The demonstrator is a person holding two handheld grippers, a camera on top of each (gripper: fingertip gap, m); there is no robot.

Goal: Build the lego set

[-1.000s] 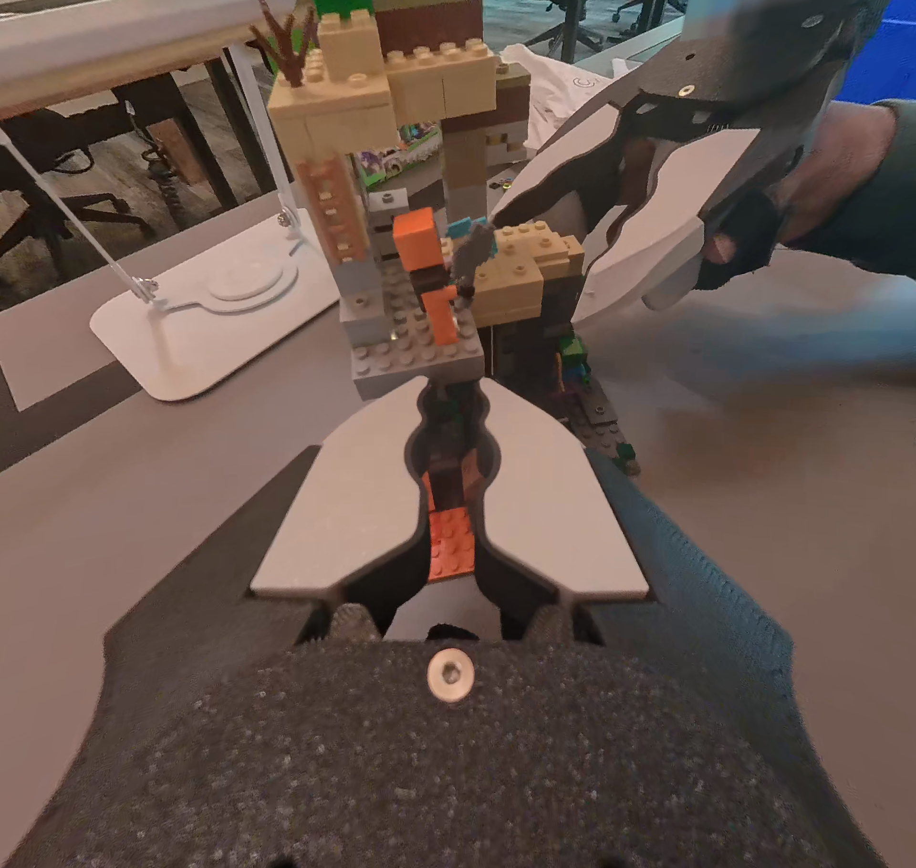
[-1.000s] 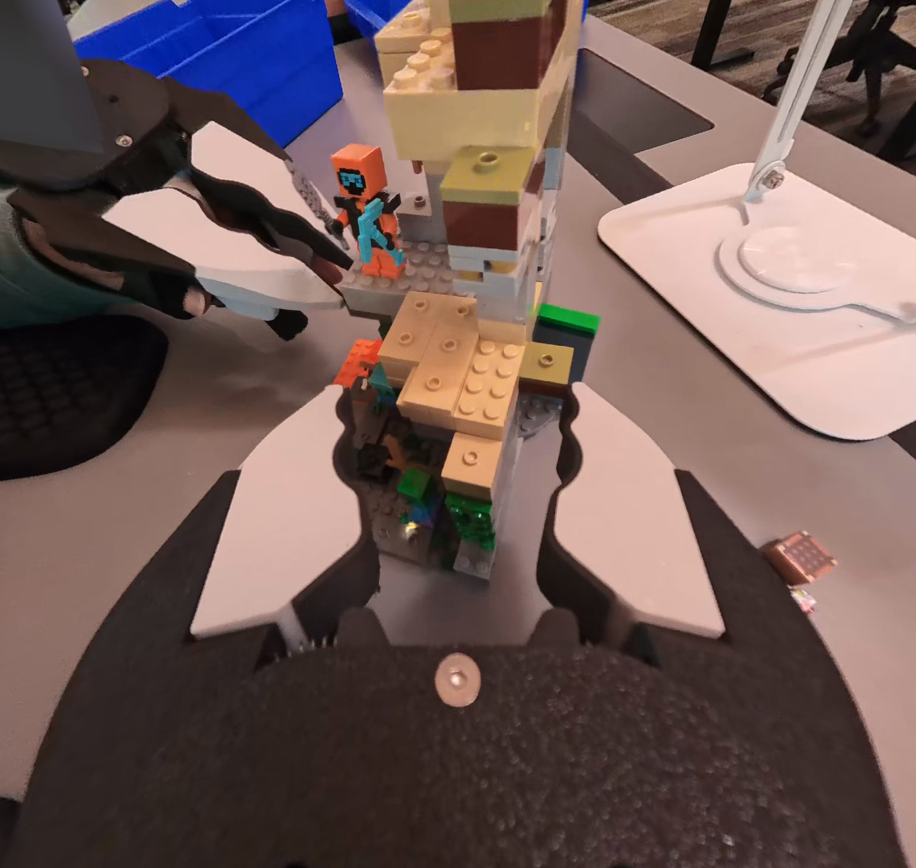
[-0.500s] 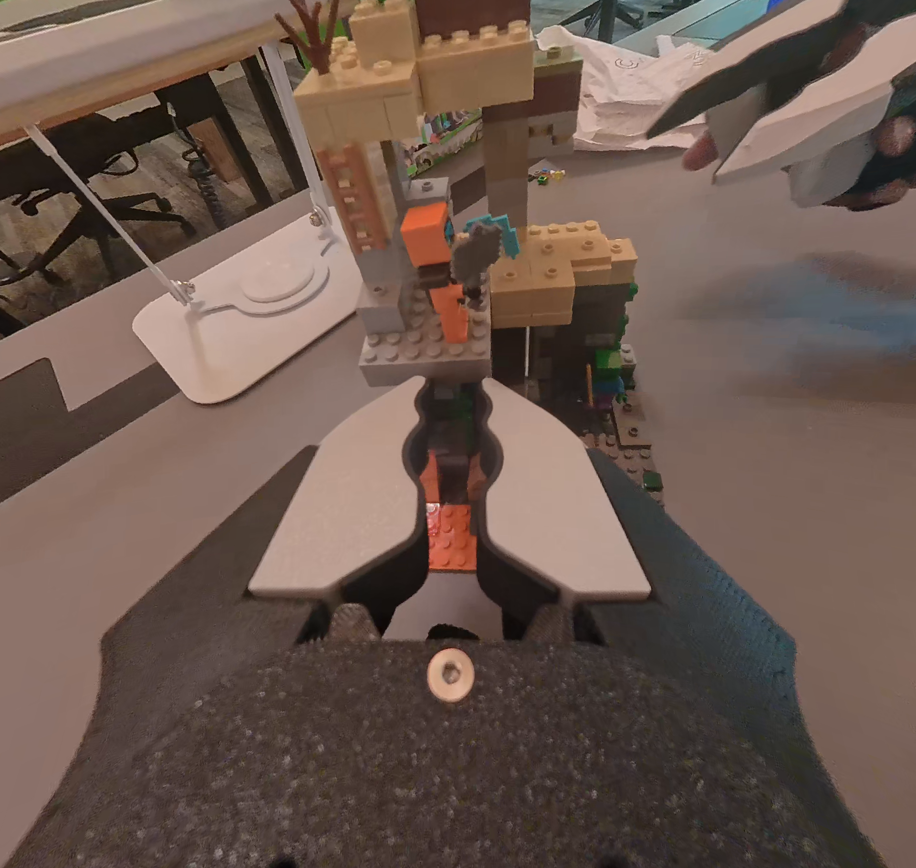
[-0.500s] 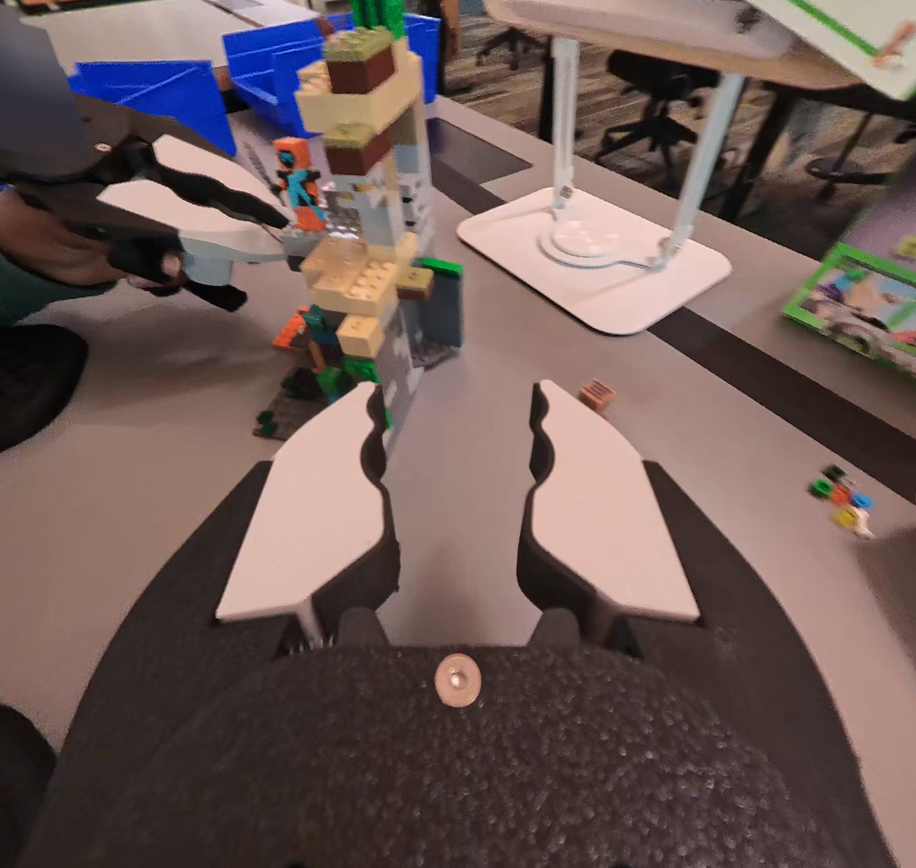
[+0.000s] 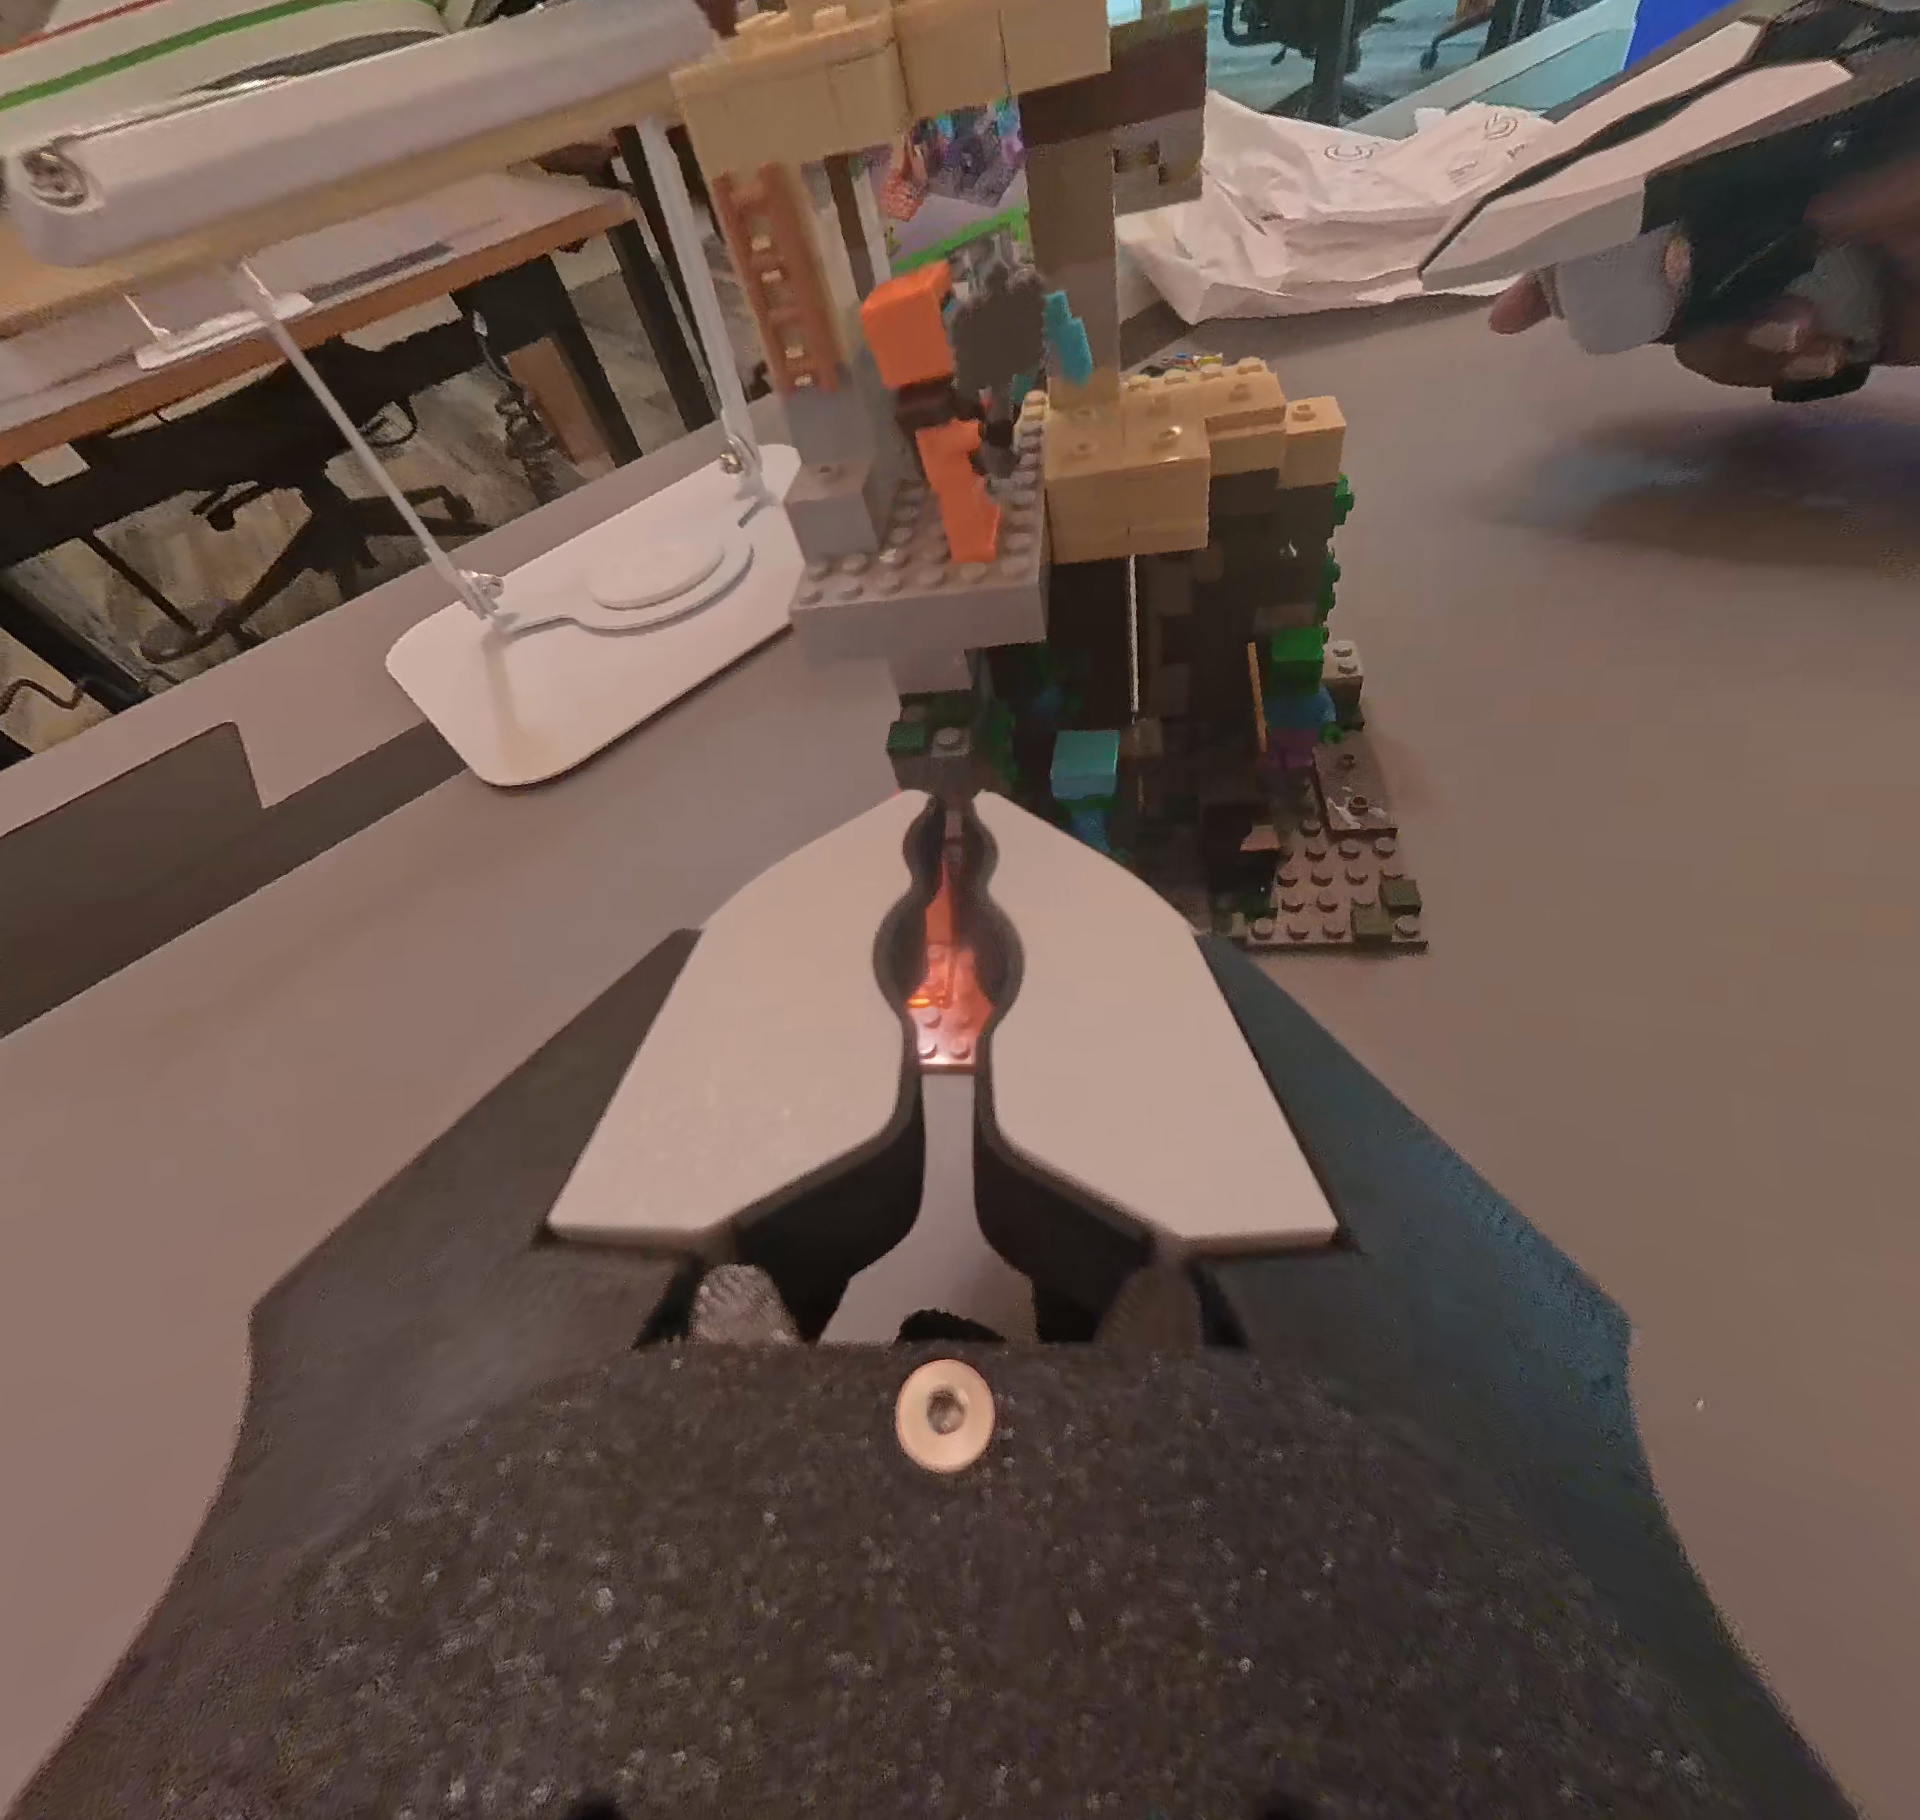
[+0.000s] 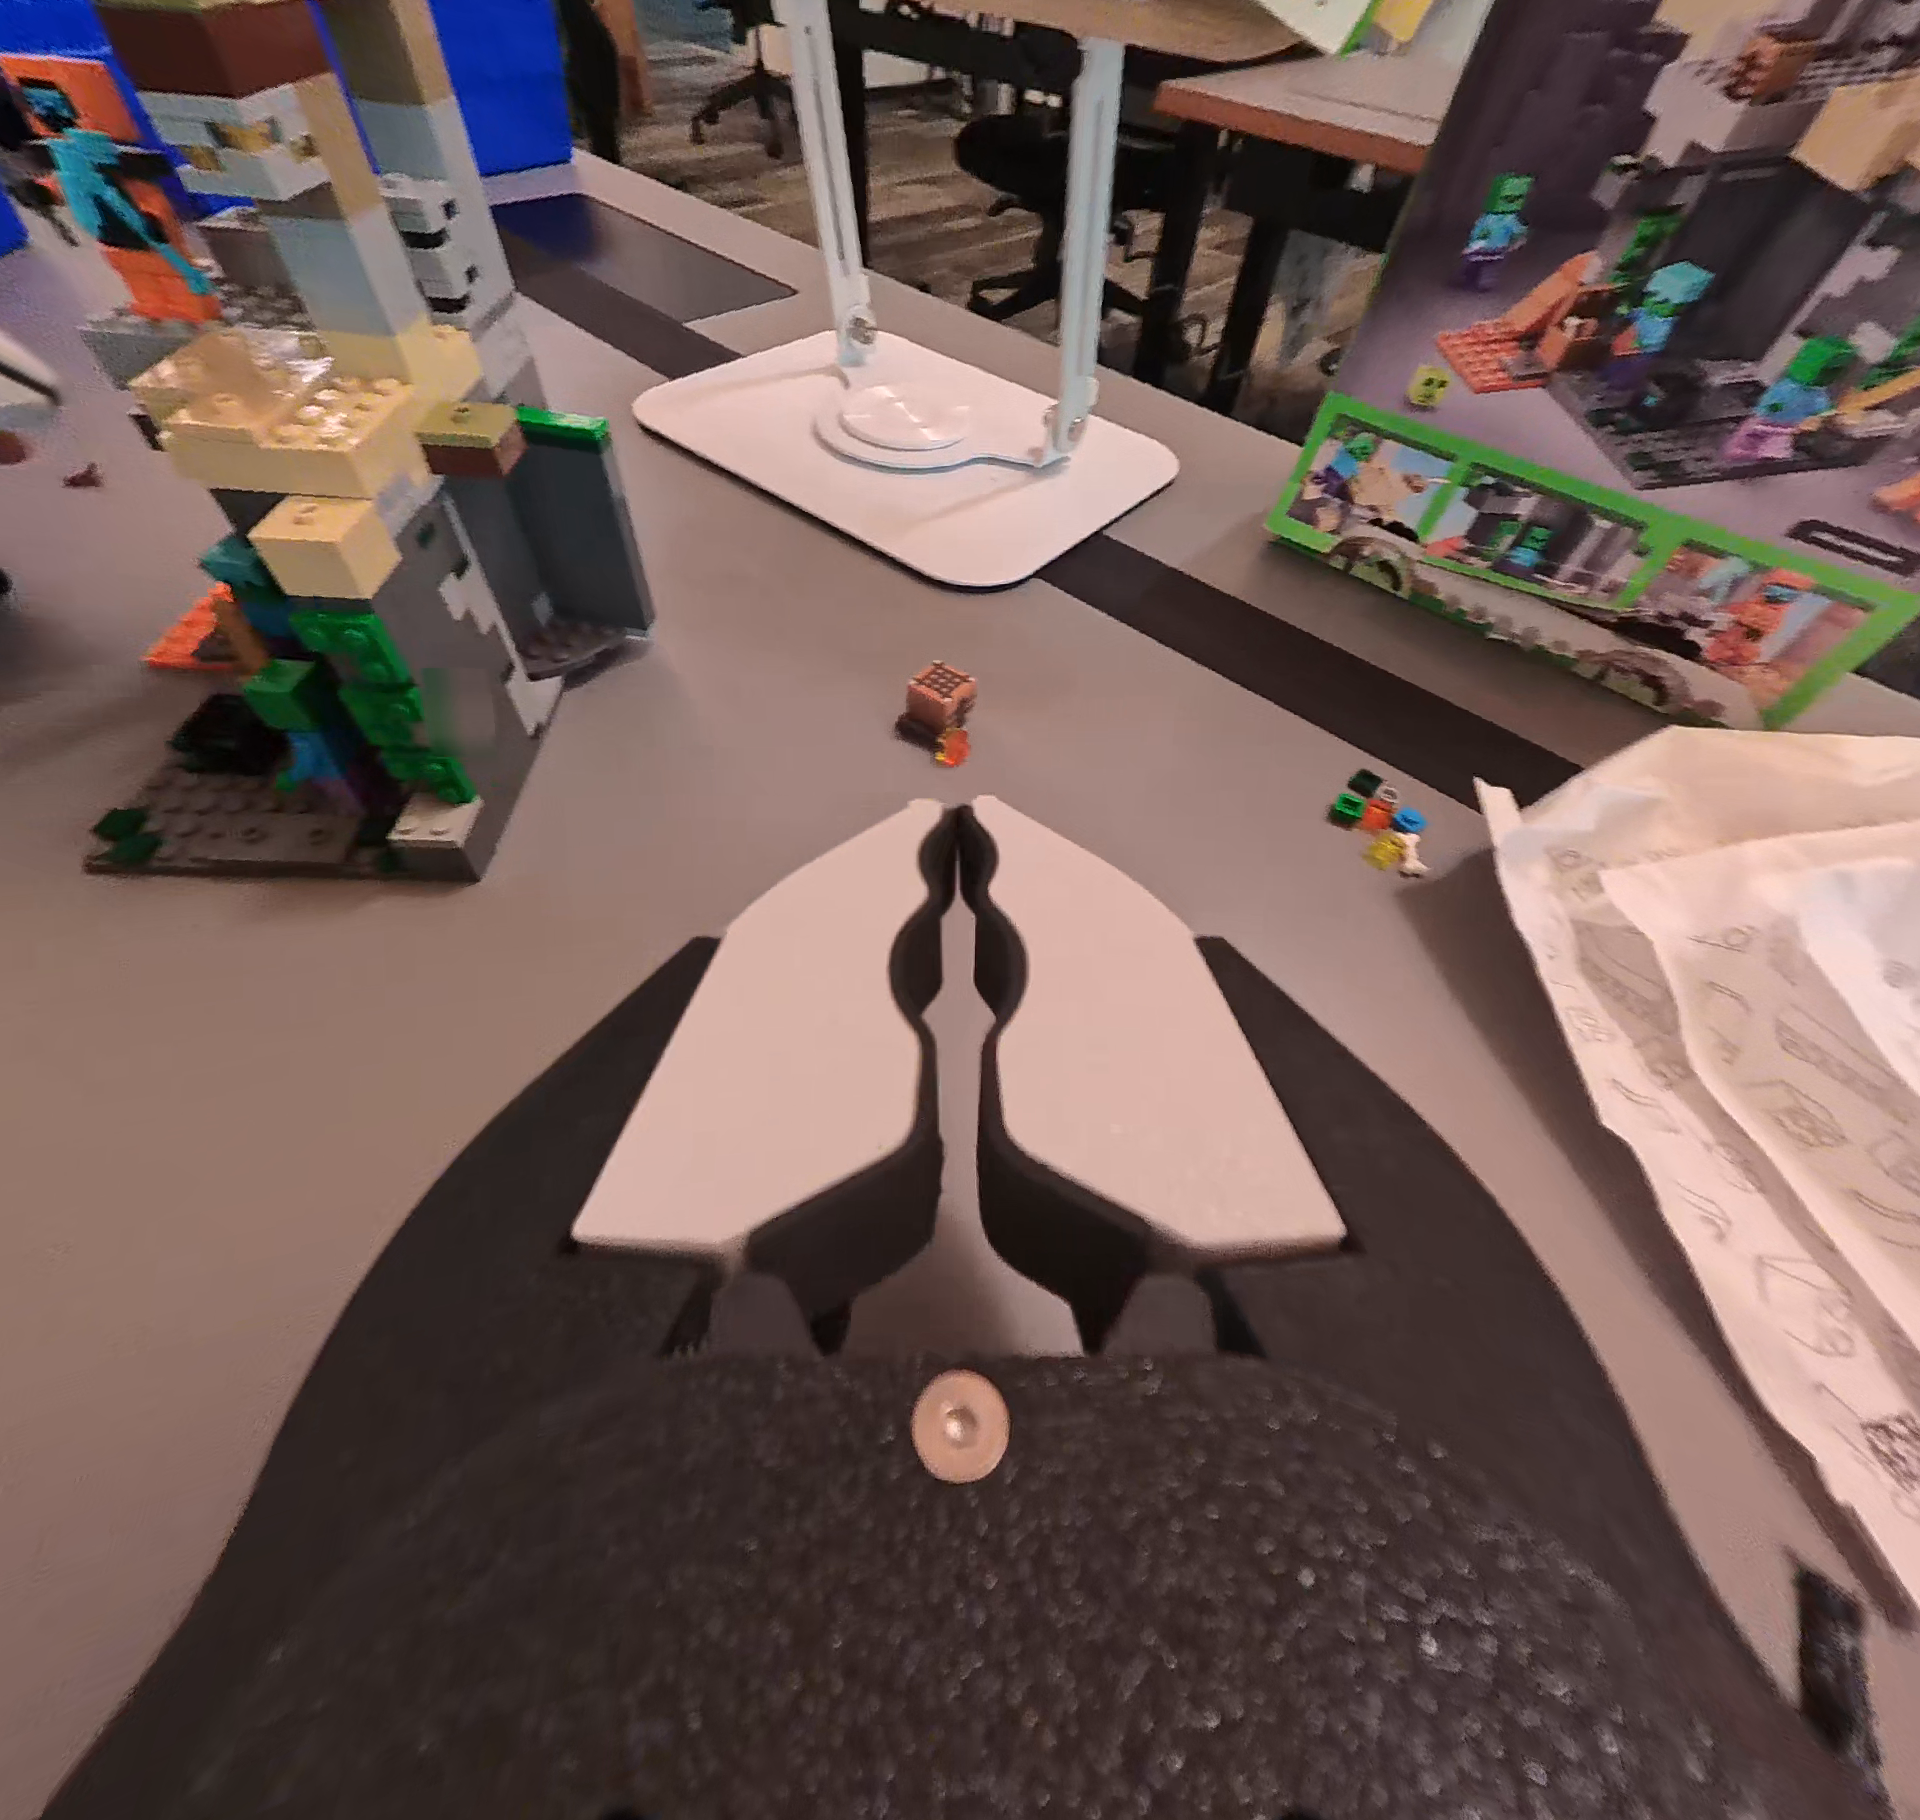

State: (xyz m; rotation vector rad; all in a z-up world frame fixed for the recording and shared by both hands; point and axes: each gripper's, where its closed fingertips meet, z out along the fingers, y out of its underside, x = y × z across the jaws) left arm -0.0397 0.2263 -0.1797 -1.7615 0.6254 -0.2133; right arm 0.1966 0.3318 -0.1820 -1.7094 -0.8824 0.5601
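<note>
The left hand-held gripper (image 5: 951,814) is pinching the low orange-plated edge of the lego model (image 5: 1049,482), which stands on the grey surface (image 5: 312,991) just beyond its tips. The right hand-held gripper (image 6: 958,812) is pressed together with nothing between its fingers, well right of the model. A small brown brick piece (image 6: 938,705) lies just beyond it, and loose coloured bits (image 6: 1380,823) farther right, near white paper bags (image 6: 1745,1043).

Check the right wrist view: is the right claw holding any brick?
No, the right claw is shut with nothing between its grey fingers.
</note>
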